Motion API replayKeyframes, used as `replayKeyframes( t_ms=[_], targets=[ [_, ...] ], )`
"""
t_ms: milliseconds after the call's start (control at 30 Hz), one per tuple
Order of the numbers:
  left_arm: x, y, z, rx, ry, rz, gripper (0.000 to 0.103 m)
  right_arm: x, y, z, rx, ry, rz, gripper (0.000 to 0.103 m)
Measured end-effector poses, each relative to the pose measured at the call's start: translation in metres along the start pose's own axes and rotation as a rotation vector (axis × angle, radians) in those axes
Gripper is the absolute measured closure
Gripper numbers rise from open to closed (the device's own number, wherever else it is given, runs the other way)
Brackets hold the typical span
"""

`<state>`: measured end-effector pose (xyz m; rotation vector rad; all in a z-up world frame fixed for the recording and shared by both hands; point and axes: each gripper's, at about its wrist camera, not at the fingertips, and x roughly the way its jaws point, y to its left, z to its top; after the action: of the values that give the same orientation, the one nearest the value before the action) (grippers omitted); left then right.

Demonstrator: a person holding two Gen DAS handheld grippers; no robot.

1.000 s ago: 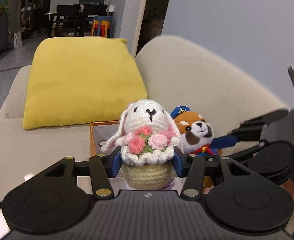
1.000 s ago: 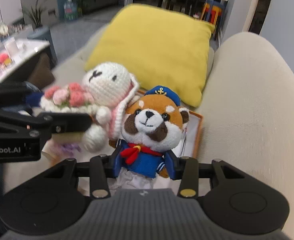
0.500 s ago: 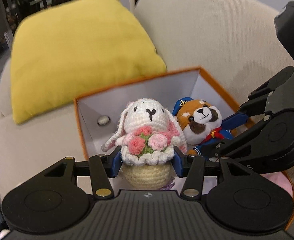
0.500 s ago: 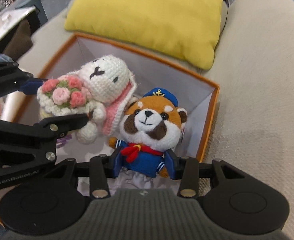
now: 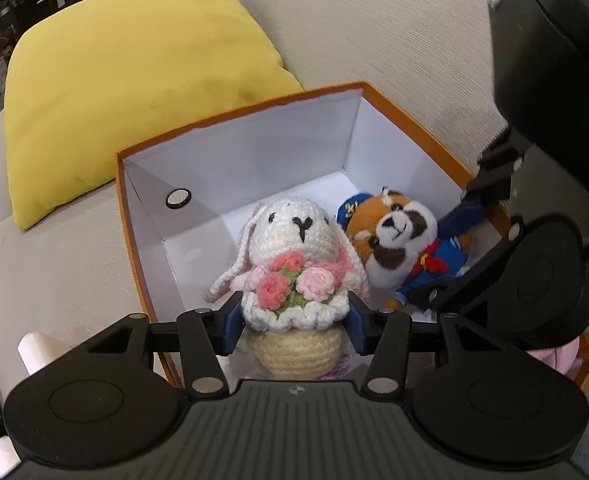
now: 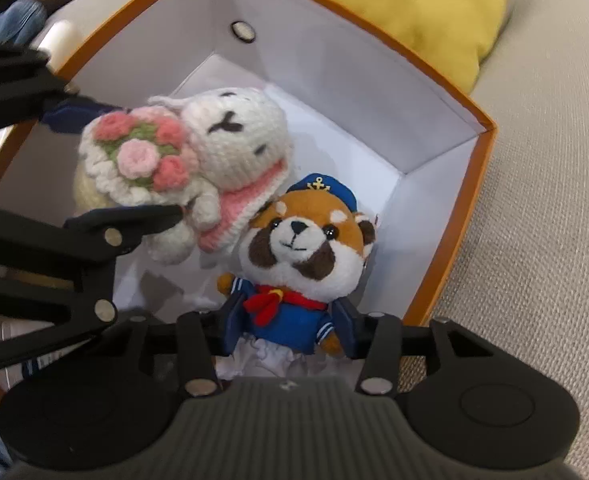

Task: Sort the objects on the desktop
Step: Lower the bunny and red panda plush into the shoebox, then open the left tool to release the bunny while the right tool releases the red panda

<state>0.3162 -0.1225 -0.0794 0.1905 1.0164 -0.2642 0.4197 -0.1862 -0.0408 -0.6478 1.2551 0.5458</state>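
My left gripper is shut on a white crocheted bunny that holds pink flowers, and keeps it inside the orange box with white walls. My right gripper is shut on a red panda plush in a blue sailor suit, also down inside the box, just right of the bunny. The panda also shows in the left wrist view. The two toys touch side by side.
The box sits on a beige sofa with a yellow cushion behind it. A round metal fitting is on the box's left wall. Something pink lies in the box's near right corner. Blue jeans show at the left.
Both grippers have tipped downward and lowered the bunny and the panda from above the box rim into the box. Both stay shut on their toys.
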Motion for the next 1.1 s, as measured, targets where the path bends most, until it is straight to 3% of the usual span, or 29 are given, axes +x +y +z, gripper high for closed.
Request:
replayKeyframes(
  t_ms=[433, 667, 867, 900, 1000, 1067, 1100],
  targets=[
    [0.003, -0.015, -0.003, 0.069, 0.070, 0.021, 0.041, -0.002, 0.003, -0.005, -0.125, 0.027, 0.011, 0.047],
    [0.003, -0.007, 0.000, 0.080, 0.105, -0.038, 0.038, -0.009, 0.008, -0.009, -0.156, 0.013, 0.003, 0.036],
    [-0.002, -0.006, -0.001, 0.102, 0.122, -0.082, 0.035, -0.015, 0.013, -0.014, -0.159, 0.002, -0.003, 0.037],
    [-0.002, -0.004, 0.000, 0.095, 0.121, -0.093, 0.034, -0.018, 0.008, 0.002, -0.161, 0.001, -0.004, 0.037],
    [-0.005, 0.000, 0.001, 0.071, 0.110, -0.156, 0.031, -0.024, 0.004, -0.009, -0.128, -0.013, -0.001, 0.037],
    [-0.010, 0.001, 0.002, 0.063, 0.103, -0.195, 0.031, -0.027, 0.001, -0.011, -0.113, -0.031, 0.011, 0.039],
    [-0.011, 0.001, 0.002, 0.067, 0.105, -0.198, 0.031, -0.029, 0.002, -0.012, -0.107, -0.035, 0.019, 0.046]
  ],
)
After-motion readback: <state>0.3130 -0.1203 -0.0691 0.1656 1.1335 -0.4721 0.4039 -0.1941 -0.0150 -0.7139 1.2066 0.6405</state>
